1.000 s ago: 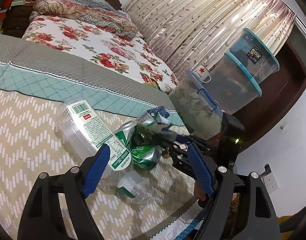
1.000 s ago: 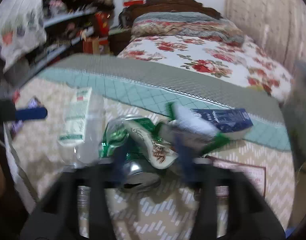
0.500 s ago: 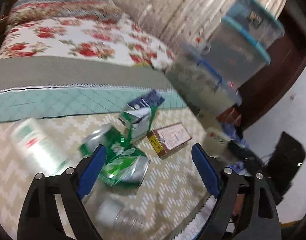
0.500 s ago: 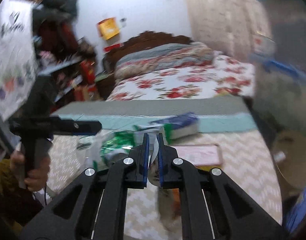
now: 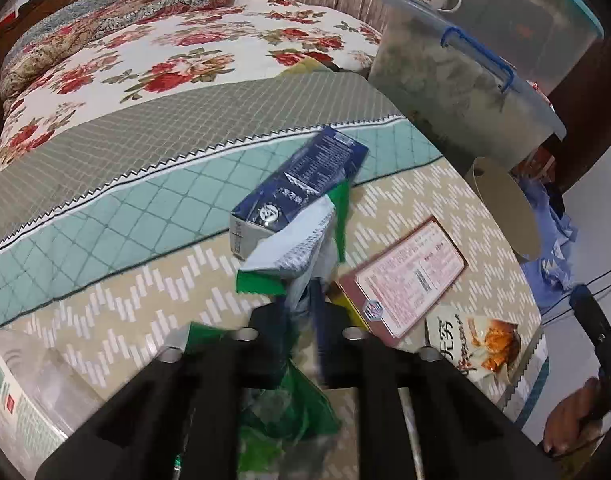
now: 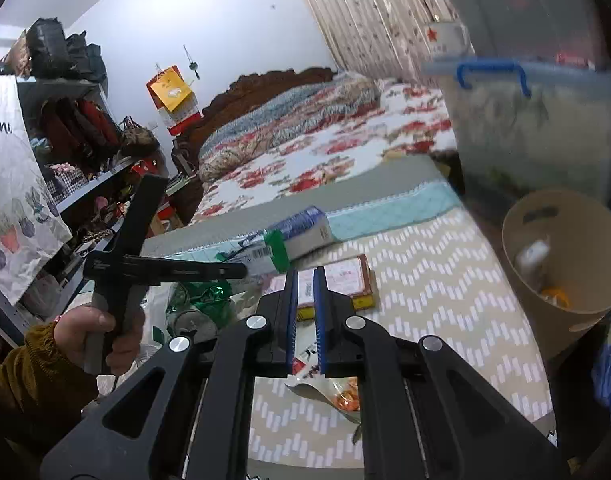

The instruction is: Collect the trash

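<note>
Left gripper (image 5: 299,304) has its fingers closed on a green-and-white wrapper (image 5: 301,244), pinched at a lower fold so the crumpled upper part stands up past the fingertips and a green tail hangs back toward the camera. Right gripper (image 6: 304,304) has its fingers drawn nearly together with nothing between them; it hovers over the bed (image 6: 425,280), pointing toward the tan paper bin (image 6: 561,256) that stands just off the bed's edge, beside the stacked plastic storage boxes (image 6: 521,120). Step in hand, as I judge it: carry the wrapper across to the bin and let go over its mouth. To do it well, keep the pinch firm (the film is limp and could slide out), lift clear of the blue milk carton (image 5: 297,188), which the wrapper appears to touch, and release only once the fingertips are above the bin's opening, since the rim sits close to the storage boxes. Remaining trash lies on the zigzag-patterned cover: the milk carton just beyond the left fingertips, a flat red-brown box (image 5: 405,276) to their right, a snack packet (image 5: 477,344) near the bed's edge, a clear plastic bottle with a label (image 5: 21,392) at lower left, and crushed green cans (image 6: 201,300) seen from the right wrist view beneath the left gripper. The bin already holds some scraps.
</note>
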